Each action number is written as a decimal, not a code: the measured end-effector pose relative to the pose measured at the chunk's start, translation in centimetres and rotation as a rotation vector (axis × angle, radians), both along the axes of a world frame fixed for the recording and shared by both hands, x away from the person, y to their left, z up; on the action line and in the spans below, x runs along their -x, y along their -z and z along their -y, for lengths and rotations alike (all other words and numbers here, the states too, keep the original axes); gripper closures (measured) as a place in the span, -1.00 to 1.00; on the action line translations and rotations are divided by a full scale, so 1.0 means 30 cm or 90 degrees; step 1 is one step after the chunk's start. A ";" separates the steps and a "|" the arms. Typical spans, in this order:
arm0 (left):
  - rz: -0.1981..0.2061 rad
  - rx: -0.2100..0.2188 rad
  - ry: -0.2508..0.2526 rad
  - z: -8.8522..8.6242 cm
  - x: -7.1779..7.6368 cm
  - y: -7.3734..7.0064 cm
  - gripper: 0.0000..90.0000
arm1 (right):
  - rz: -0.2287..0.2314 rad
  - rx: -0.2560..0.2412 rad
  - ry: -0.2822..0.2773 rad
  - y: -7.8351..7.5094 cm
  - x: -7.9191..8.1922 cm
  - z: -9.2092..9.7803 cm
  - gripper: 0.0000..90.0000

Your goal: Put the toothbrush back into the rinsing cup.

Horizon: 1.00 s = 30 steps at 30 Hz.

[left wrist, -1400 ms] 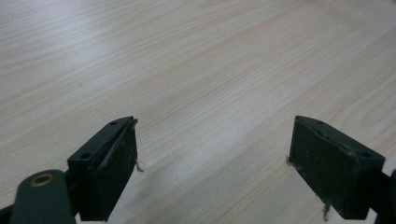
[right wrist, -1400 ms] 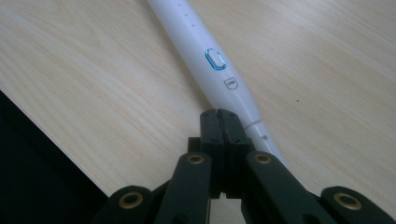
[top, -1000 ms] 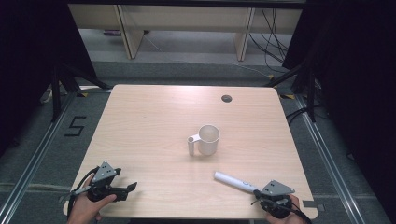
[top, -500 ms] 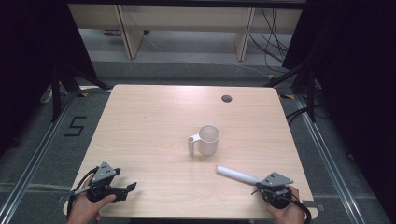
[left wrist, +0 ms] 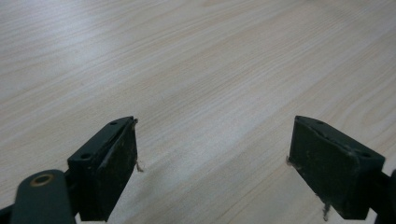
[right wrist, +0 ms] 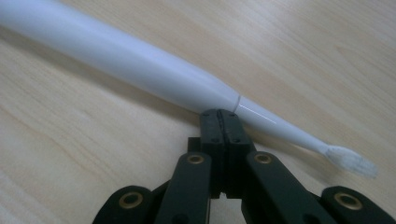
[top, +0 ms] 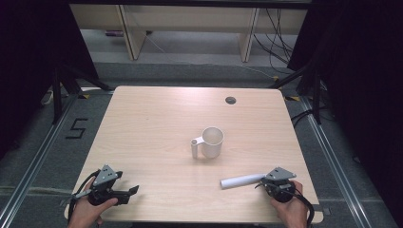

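So a "5" [top: 76, 128] is taped on the floor left of the table. Left gripper [top: 124, 192] gapes wide, holding nothing. Right gripper [right wrist: 219, 116], jaws pressed together, sits against the white toothbrush [right wrist: 140, 65]; the right gripper view reveals bristles.

From above, the brush end of the white toothbrush [top: 242, 180] runs under the right gripper [top: 278, 180] — head out of sight. In the right gripper view the handle's thick end is cut off by the upper left edge, and the bristles are blurred. Whether the closed jaws touch the neck — can't tell. The mug [top: 211, 142] hides its own inside bottom.
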<state>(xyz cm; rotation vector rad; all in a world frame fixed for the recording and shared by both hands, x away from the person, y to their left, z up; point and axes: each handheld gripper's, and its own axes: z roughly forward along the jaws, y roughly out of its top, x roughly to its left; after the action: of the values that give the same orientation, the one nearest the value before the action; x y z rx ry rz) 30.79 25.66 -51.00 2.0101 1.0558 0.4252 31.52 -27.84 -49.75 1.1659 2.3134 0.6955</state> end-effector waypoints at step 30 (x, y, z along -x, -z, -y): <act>0.000 -0.021 0.010 -0.011 0.000 -0.005 -0.67 | 0.011 0.042 -0.038 0.001 -0.130 -0.113 1.00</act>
<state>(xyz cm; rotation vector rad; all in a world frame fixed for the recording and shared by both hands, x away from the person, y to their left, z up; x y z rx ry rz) 30.78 25.98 -50.85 2.0464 1.0385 0.4365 35.43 -24.45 -49.79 1.0614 2.3460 0.6431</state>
